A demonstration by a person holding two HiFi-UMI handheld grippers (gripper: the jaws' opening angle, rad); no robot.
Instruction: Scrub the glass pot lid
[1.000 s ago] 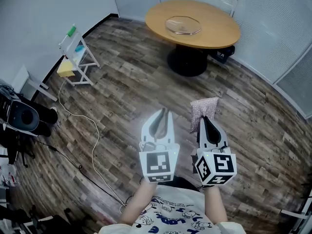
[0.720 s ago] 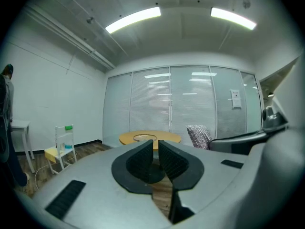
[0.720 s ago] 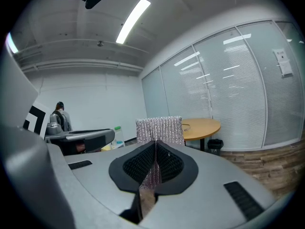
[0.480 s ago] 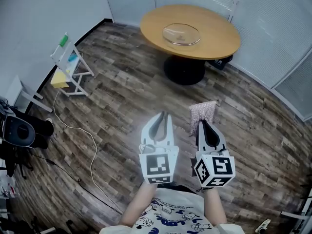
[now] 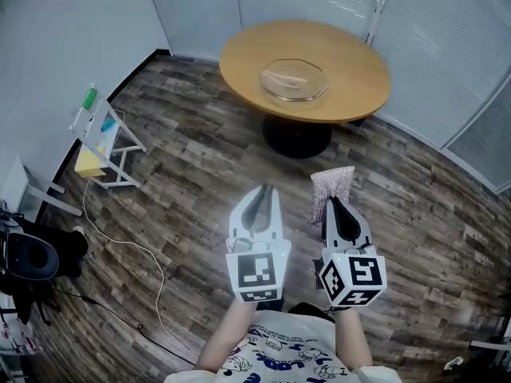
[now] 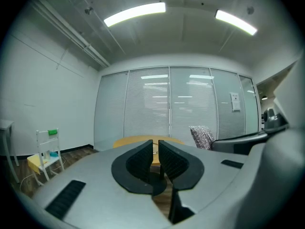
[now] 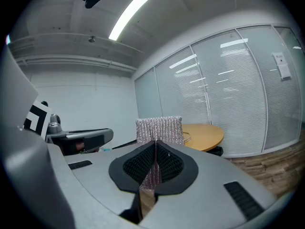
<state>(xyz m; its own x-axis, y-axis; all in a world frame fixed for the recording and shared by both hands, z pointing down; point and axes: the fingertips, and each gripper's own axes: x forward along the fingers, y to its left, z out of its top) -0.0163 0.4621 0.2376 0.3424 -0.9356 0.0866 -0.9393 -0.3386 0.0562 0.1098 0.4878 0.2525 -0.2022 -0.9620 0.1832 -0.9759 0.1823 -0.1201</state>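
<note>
The glass pot lid (image 5: 293, 80) lies on a round wooden table (image 5: 359, 86) well ahead of me, far from both grippers. My right gripper (image 5: 334, 201) is shut on a silvery scrubbing cloth (image 5: 333, 183), which stands up above the jaws (image 7: 159, 130). My left gripper (image 5: 262, 194) is shut with nothing between its fingers (image 6: 155, 152). Both are held side by side at waist height over the floor. From the left gripper view the table (image 6: 125, 142) shows just beyond the jaws, and the cloth (image 6: 202, 136) to the right.
The table stands on a dark pedestal (image 5: 297, 136) on wood-plank flooring. A small white rack (image 5: 100, 138) with a yellow item stands at the left wall, a white cable (image 5: 136, 250) trailing from it. Dark equipment (image 5: 28, 255) sits at far left. Blinds-covered glass walls (image 5: 447, 46) close off the back.
The table and lid have come lower and nearer in the head view, and the rack has slid left. Both grippers keep their places, the cloth still held.
</note>
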